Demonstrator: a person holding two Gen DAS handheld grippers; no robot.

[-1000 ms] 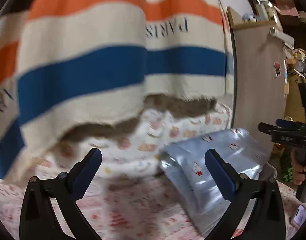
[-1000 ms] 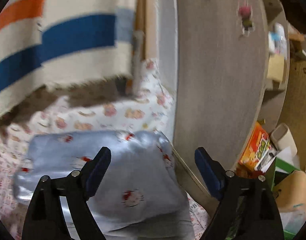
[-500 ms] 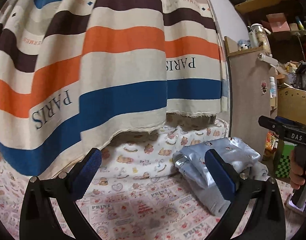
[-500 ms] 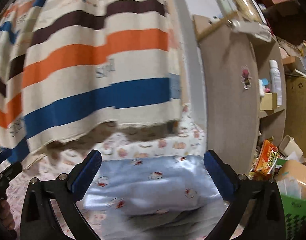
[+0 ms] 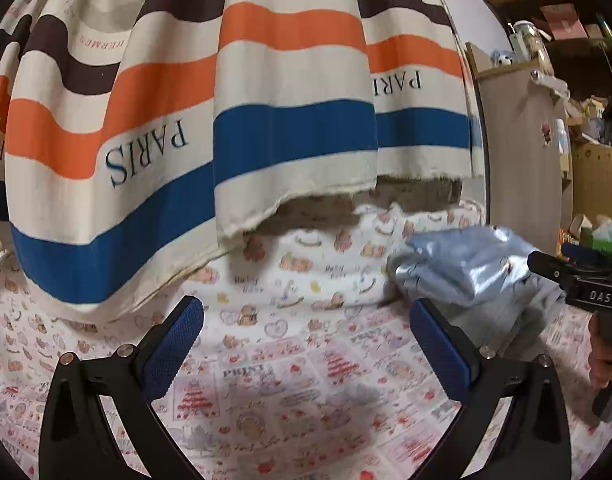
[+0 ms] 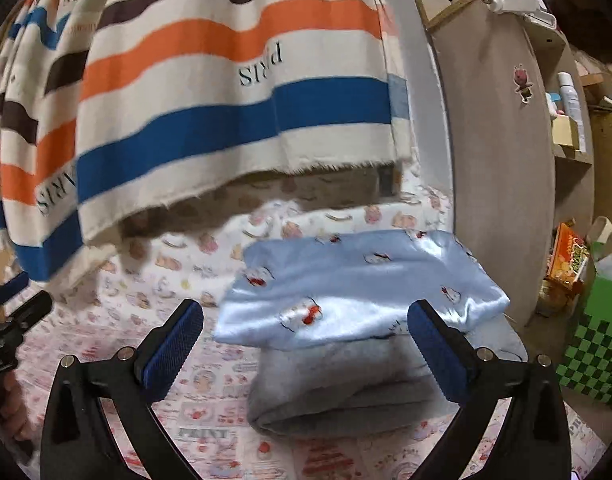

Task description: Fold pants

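- Right wrist view: folded pale-blue satin pants with small red-and-white cartoon figures lay flat on top of a folded grey garment, the two forming a stack on a white bed sheet printed with pink and red cartoon motifs.
- Right gripper, black-armed with blue textured pads, hovered above the stack with its jaws spread wide and nothing between them; the blue pants showed in the gap.
- Left wrist view: the same blue pants appeared blurred at the right, near the bed's far edge, beyond the left gripper's right-hand finger.
- Left gripper stood equally wide open and empty over bare sheet, well apart from the pants.
- Right gripper's black body, lettered "DAS", entered the left wrist view at the right edge, gripped by a hand.
- Behind the bed hung a cream curtain with blue, orange and brown stripes and the word "PARIS", its frayed hem just above the sheet.
- Beside the pants stood a tall grey-brown wooden cabinet side bearing a small cartoon sticker.
- Further right sat an orange snack packet and a green-and-black checkered box.
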